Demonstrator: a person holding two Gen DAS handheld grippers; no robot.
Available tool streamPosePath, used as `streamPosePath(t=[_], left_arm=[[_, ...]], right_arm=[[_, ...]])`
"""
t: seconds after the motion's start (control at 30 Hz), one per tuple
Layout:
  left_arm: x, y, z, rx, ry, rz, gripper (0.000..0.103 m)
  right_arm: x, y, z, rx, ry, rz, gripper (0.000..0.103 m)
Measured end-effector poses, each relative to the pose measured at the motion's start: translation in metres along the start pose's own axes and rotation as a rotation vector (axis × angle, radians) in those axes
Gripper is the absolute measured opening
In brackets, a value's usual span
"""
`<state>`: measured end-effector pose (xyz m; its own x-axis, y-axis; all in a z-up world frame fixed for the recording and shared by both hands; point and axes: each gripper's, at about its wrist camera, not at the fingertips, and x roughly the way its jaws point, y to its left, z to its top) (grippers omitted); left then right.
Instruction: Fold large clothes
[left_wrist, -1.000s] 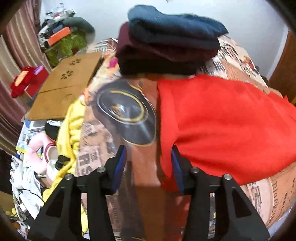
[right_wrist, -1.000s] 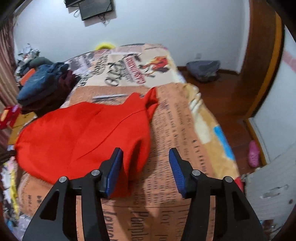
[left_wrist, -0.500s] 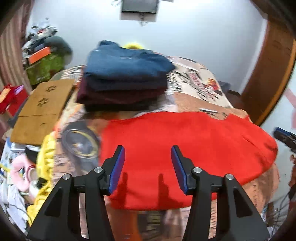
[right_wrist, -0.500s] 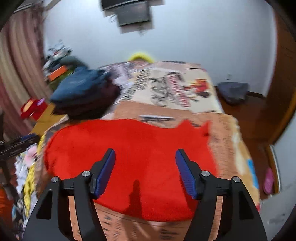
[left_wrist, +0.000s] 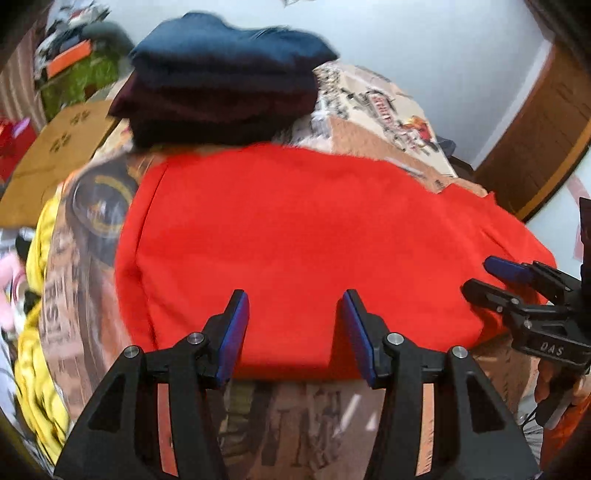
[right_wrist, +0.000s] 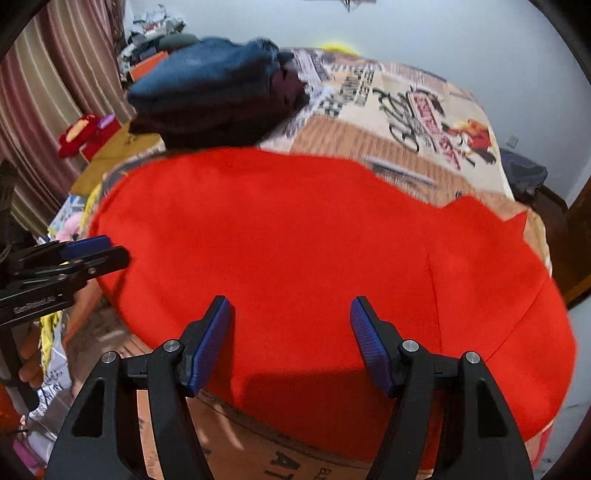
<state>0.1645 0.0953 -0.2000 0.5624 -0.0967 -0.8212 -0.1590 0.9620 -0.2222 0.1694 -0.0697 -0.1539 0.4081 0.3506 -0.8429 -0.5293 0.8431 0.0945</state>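
— So where's the red garment (left_wrist: 303, 240)?

— Spread flat across the bed (right_wrist: 388, 122), on the printed blanket, with its near edge just ahead of both tools. The left hand-held gripper (left_wrist: 293, 334) hangs over that near edge with its blue pads wide apart and nothing between them. The right hand-held gripper (right_wrist: 291, 343) sits the same way toward the garment's other half, pads wide, holding nothing.

— Do they see each other?

— Yes. From the left wrist camera the right one juts in at the right border, over the red cloth's corner; from the right wrist camera the left one shows at the left border, beside the garment's left edge.

— What else is around?

— A stack of folded dark clothes (left_wrist: 225, 74), navy on top of maroon, lies beyond the garment's far edge. Yellow fabric (left_wrist: 40, 369) hangs off the bed's left side, and a cardboard box (left_wrist: 55, 155) stands past it. Nothing lies between pads and cloth.
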Motion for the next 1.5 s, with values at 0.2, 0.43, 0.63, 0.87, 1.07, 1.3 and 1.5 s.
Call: streamPosePath(t=[0.2,0.43,0.63,0.87,1.07,1.3,1.5], left_arm=[[0.000,0.029,-0.023,-0.118,0.060,-0.031,0.055],[0.003,0.059,-0.043,-0.303,0.131,-0.234,0.055],[0.016,0.080,-0.046,-0.506,0.109,-0.458,0.067],[0.045,0.096,-0.036,-0.602,0.068,-0.487,0.067],[0.058,0.088,-0.006,-0.536,0.042,-0.360,0.067],[0.061,0.087,0.013,-0.484,0.017,-0.214,0.027],[0.030,0.091,0.020,-0.430,-0.059,-0.212,0.009]], right_arm=[[0.001,0.007,-0.008,-0.038,-0.013,-0.017,0.073],[0.004,0.009,-0.008,-0.044,-0.027,-0.027,0.076],[0.005,0.013,-0.008,-0.064,-0.027,-0.048,0.079],[0.005,0.012,-0.008,-0.054,-0.029,-0.037,0.079],[0.005,0.015,-0.009,-0.058,-0.025,-0.041,0.079],[0.001,0.017,-0.005,-0.049,0.000,-0.031,0.079],[-0.004,0.017,0.003,-0.062,0.023,-0.018,0.079]])
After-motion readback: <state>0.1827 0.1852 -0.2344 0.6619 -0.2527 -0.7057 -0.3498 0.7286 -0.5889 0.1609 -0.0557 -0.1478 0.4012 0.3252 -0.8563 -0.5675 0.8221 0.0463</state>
